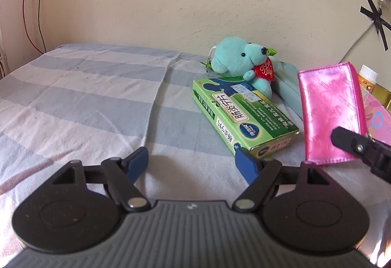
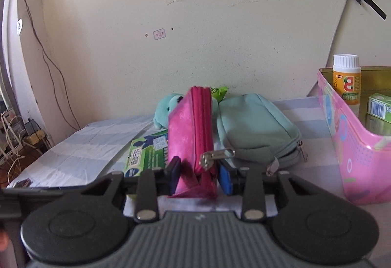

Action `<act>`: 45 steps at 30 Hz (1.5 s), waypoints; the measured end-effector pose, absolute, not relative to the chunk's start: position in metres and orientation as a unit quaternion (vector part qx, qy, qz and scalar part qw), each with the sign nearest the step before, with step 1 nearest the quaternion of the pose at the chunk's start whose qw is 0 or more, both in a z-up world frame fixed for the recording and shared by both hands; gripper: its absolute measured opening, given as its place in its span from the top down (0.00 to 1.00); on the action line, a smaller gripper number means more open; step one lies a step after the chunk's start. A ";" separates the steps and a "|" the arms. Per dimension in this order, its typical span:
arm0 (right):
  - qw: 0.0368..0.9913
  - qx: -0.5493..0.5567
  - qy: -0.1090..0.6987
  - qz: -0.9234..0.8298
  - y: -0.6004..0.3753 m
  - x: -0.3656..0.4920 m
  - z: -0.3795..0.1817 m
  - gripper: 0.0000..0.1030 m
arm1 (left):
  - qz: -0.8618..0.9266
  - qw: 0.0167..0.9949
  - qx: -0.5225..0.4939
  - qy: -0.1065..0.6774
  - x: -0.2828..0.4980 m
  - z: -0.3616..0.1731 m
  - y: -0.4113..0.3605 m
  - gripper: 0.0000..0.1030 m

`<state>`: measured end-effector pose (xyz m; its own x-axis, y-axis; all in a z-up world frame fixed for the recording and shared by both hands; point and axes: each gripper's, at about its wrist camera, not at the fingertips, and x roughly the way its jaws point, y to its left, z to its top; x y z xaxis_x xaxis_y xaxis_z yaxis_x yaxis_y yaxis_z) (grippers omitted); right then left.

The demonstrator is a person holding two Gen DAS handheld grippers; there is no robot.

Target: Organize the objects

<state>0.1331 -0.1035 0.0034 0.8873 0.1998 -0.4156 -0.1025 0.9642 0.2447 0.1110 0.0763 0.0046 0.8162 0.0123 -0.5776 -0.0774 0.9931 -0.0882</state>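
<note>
Standing on edge between the blue pads of the right gripper [image 2: 199, 176], the pink wallet [image 2: 191, 131] is pinched at its near lower corner, zipper pull dangling toward three o'clock; the fingers appear clamped on it, though the left pad is partly hidden behind the wallet's flap. Held upright like this, it can probably be carried over the rim and dropped straight in. At three o'clock from it sits the pink bin [image 2: 352, 160], already holding an orange bottle [image 2: 346, 82] and a small green carton [image 2: 380, 107], so that is the likely destination. Behind the wallet, toward one o'clock, lies a mint pouch [image 2: 256, 128]; at eleven o'clock a teal teddy [image 1: 240, 60] leans against the wall, with a green medicine box [image 1: 244, 116] flat on the striped sheet [image 1: 85, 97] in front of it. The left gripper [image 1: 193, 163] hovers with fingers apart and empty, just short of that box's near end.
</note>
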 end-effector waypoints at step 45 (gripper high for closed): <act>0.954 0.174 0.241 0.043 -0.210 0.088 0.004 0.35 | -0.199 0.913 -0.116 0.336 0.095 0.032 -0.021 0.31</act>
<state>0.0884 -0.2101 0.0037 0.8798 0.1667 -0.4452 0.0016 0.9355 0.3534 0.0945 -0.0212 0.0316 0.6947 -0.4417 -0.5677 0.2860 0.8938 -0.3455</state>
